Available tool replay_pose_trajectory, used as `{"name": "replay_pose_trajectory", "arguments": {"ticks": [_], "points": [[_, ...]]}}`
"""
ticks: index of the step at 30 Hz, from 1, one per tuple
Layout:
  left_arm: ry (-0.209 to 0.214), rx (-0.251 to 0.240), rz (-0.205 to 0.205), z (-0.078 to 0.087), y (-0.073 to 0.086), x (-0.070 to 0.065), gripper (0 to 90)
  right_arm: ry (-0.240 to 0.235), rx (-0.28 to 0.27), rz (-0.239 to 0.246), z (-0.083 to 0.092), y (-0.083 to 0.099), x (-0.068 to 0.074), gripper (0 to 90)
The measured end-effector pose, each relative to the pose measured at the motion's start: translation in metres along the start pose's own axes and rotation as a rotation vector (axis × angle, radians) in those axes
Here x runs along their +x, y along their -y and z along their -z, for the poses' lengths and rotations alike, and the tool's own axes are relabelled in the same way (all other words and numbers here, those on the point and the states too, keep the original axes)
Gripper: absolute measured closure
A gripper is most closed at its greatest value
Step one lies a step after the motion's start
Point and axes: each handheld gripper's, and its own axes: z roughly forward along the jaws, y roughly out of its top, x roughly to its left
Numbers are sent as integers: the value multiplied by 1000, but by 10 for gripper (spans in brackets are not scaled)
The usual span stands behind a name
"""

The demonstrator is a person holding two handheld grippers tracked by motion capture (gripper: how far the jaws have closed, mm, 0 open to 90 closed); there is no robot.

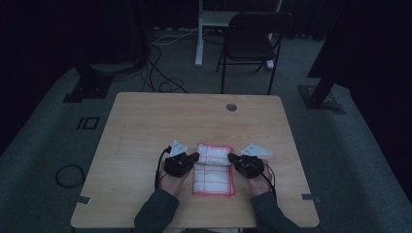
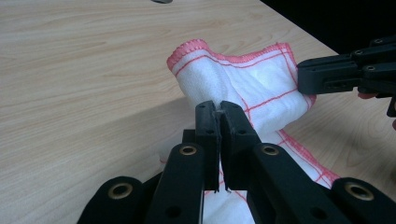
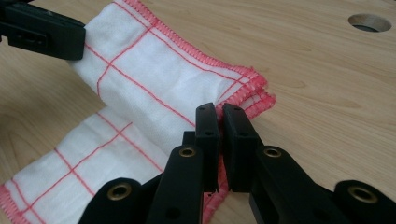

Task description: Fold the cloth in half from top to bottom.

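High view first: a person sits at a wooden table [image 1: 145, 126] and holds a black gripper in each hand. A white cloth [image 1: 214, 170] with red lines lies between the two grippers. The left gripper [image 1: 195, 156] pinches the cloth's left side, and the right gripper [image 1: 230, 158] pinches its right side. The far part of the cloth is folded over, and that fold sits right between the two tips.

Left gripper view: the left gripper [image 2: 219, 108] has its two jaws squeezed tight together on the cloth [image 2: 224, 77]. The cloth bunches up just past the tips. The right gripper [image 2: 303, 77] bites the cloth's far edge, off to the right.

Right gripper view: the right gripper [image 3: 220, 111] is also squeezed tight, with the cloth [image 3: 154, 79] nipped between its jaws. The folded part, with its red edge, lies just ahead of the tips. The left gripper [image 3: 79, 39] holds the cloth farther off, at the upper left.
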Motion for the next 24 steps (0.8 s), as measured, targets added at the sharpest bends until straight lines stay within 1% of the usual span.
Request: {"name": "replay_pose_trajectory", "arguments": {"ticks": [2, 7, 10, 15, 20, 24], "points": [[0, -1, 2, 0, 1, 0, 872, -2, 2, 1, 0, 1, 1, 861], [2, 12, 1, 3, 7, -1, 872, -8, 16, 23, 3, 5, 7, 861], [4, 11, 10, 5, 11, -1, 872, -11, 17, 27, 4, 6, 9, 860], [7, 27, 12, 7, 19, -3, 872, -17, 27, 38, 6, 10, 13, 860], [3, 57, 17, 5, 31, -3, 870, -22, 58, 58, 3, 18, 16, 859], [-3, 91, 7, 0, 41, -3, 868, -20, 80, 64, 0, 22, 18, 859]]}}
